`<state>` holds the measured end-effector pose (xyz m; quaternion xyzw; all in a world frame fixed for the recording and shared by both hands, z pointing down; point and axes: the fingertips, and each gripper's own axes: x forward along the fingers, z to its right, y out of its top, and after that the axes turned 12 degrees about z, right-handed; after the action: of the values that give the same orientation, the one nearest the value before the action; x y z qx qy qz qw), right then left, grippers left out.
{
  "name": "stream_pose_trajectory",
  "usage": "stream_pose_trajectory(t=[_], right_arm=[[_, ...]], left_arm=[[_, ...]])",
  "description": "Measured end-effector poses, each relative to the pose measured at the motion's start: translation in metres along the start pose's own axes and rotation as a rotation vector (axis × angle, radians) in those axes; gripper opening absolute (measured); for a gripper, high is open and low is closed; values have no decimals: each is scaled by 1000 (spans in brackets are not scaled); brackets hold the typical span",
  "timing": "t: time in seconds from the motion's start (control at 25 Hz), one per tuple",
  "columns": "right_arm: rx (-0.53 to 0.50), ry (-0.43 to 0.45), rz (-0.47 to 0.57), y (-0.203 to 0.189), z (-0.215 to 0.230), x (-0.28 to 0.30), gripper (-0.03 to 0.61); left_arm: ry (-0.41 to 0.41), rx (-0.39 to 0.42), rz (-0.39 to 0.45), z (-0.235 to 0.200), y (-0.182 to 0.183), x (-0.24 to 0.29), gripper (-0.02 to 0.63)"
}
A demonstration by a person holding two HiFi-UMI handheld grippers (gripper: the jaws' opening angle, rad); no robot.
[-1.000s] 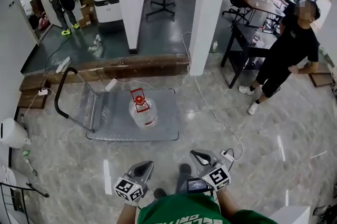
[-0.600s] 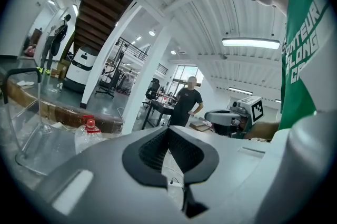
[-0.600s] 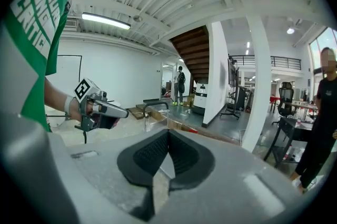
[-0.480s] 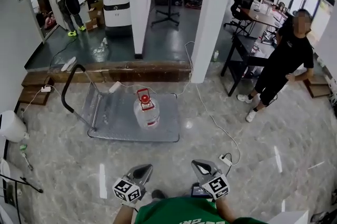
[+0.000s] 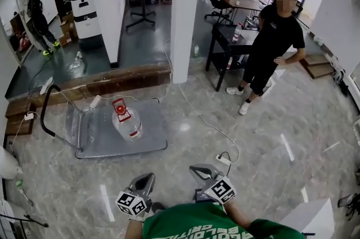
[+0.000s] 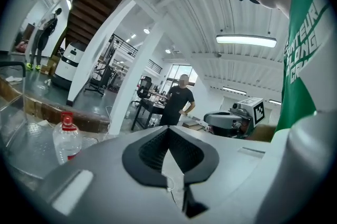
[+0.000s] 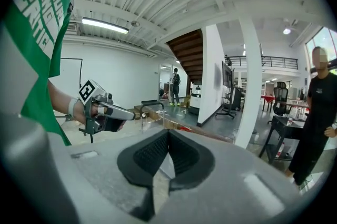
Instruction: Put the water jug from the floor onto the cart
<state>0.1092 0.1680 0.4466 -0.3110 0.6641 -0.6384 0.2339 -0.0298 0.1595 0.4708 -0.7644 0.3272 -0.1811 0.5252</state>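
The clear water jug (image 5: 126,124) with a red cap stands upright on the grey platform of the cart (image 5: 107,146), whose black handle (image 5: 46,114) rises at the left. The jug (image 6: 66,138) also shows low and left in the left gripper view. My left gripper (image 5: 147,178) and right gripper (image 5: 197,168) hover close to my body, well short of the cart, both shut and empty. In its own view the left gripper (image 6: 168,130) has its pads together, and so does the right gripper (image 7: 168,136). Each sees the other: the right gripper (image 6: 209,118), the left gripper (image 7: 137,114).
A person in black (image 5: 273,44) stands at the right by a dark desk (image 5: 228,41). A white pillar (image 5: 185,13) and a wooden step (image 5: 112,80) lie behind the cart. A cable with a power strip (image 5: 224,160) trails across the marble floor ahead of me.
The head view has swung right: the cart and jug have slid left in the picture and the person in black sits nearer the centre. Both grippers stay shut, low by my body.
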Motion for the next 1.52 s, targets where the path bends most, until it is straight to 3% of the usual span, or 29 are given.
stream_pose_trajectory(t=[0.48,1.16,1.52], right_arm=[[39,-126,-9,-14,66,-77,-8],[69,-40,-1,-22,72,-43,-8],[77,13,-39,-29,54,-34,-8]], left_arm=[[-150,2,-49,75,-23,81,15],[-125,44,-48,70,-6,78,15],[-122,22,-64,70,-11,74,15]])
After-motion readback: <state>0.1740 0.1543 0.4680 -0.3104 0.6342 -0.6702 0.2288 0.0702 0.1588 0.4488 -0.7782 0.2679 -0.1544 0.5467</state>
